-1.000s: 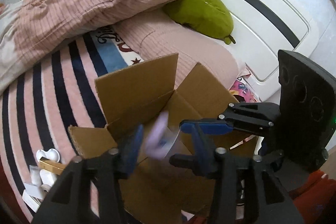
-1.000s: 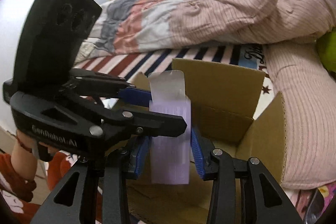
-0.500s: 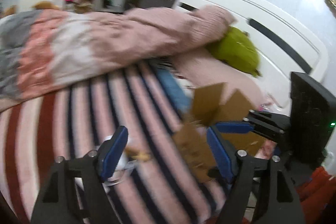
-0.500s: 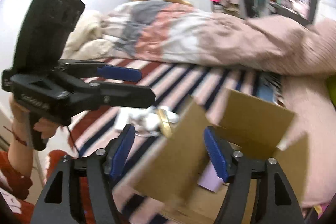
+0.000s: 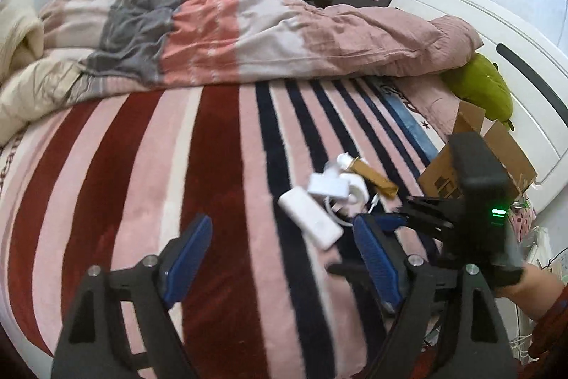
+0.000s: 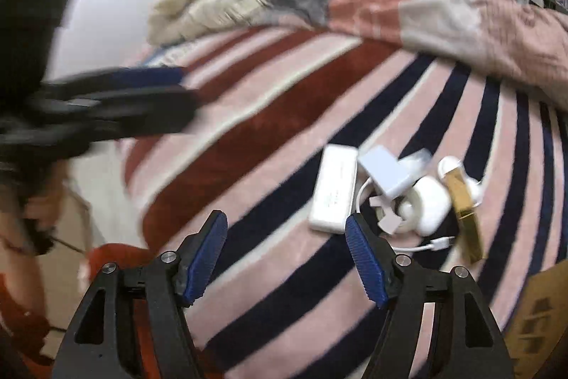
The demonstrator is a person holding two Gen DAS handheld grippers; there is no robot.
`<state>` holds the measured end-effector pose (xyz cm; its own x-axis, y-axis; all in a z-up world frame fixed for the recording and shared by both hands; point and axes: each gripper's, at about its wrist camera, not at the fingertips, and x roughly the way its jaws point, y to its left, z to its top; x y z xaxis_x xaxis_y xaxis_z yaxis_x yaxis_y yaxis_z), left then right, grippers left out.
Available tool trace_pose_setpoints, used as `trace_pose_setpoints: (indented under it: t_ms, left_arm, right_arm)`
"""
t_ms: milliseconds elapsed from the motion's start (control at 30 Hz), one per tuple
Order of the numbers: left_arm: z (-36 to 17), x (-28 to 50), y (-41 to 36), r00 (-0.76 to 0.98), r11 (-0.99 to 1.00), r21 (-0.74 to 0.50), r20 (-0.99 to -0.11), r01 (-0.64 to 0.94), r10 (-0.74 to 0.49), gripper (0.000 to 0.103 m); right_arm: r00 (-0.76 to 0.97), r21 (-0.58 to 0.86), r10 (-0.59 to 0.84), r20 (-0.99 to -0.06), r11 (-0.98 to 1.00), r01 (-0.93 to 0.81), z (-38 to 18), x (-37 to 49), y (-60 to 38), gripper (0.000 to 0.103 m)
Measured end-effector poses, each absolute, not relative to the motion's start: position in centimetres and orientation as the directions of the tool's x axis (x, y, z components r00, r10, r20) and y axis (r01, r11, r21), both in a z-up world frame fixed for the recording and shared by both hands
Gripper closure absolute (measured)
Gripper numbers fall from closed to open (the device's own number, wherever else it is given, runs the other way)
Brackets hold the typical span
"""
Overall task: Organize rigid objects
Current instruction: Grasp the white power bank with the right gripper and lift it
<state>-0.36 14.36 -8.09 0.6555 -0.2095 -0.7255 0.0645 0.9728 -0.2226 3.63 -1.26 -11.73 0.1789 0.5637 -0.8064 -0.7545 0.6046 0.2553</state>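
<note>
A pile of small items lies on the striped blanket: a white power bank (image 5: 310, 217) (image 6: 333, 189), a white adapter (image 5: 328, 185) (image 6: 385, 171), a white earbud case (image 6: 427, 201), a gold box (image 5: 374, 178) (image 6: 461, 212) and a white cable (image 6: 436, 244). My left gripper (image 5: 284, 237) hovers just short of the power bank, its jaws opening with nothing between them. My right gripper (image 6: 285, 247) hangs near the power bank's near end, jaws closing a little and empty. The cardboard box (image 5: 490, 144) (image 6: 532, 315) stands to the right.
A rumpled pink and grey duvet (image 5: 248, 23) covers the far side of the bed. A green plush toy (image 5: 479, 87) rests by the white headboard (image 5: 514, 41). The bed edge and floor lie at the left in the right wrist view.
Both grippers have swung away from the cardboard box, leftwards to the pile on the blanket. The right gripper let go of the purple box; both jaws have widened and are empty.
</note>
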Motion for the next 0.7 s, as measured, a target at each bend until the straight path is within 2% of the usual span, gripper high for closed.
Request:
trace_pose_setpoints:
  t_ms: [33, 233, 300, 433, 567, 700]
  left_arm:
    - [-8.3, -0.5, 14.6, 0.655, 0.972, -0.226, -0.725, 0.064, -0.212, 0.023]
    - [-8.8, -1.7, 15.7, 0.658, 0.969, -0.238, -0.72, 0.062, -0.219, 0.023]
    - [-8.7, -1.7, 15.8, 0.658, 0.969, -0.241, -0.721, 0.058, -0.219, 0.023]
    - [-8.5, -1.5, 15.9, 0.648, 0.971, -0.236, -0.732, 0.05, -0.211, 0.023]
    - [-8.2, -1.3, 15.3, 0.629, 0.977, -0.213, -0.755, 0.031, -0.185, 0.023]
    - [-7.9, -1.5, 14.2, 0.62, 0.98, -0.2, -0.767, 0.011, -0.163, 0.023]
  right_arm:
    - [0.193, 0.235, 0.543, -0.817, 0.619, -0.749, -12.5, 4.0, -0.7, 0.048]
    - [0.278, 0.138, 0.433, -0.858, 0.714, -0.687, -15.5, 6.4, 1.6, 0.06]
    - [0.282, 0.127, 0.412, -0.866, 0.728, -0.674, -16.0, 6.7, 2.0, 0.071]
    - [0.274, 0.125, 0.413, -0.869, 0.717, -0.686, -15.6, 5.8, 1.5, 0.071]
    - [0.195, 0.175, 0.483, -0.854, 0.618, -0.766, -14.4, 3.0, 0.2, 0.071]
    - [0.176, 0.156, 0.471, -0.865, 0.585, -0.796, -14.4, 1.2, -0.9, 0.071]
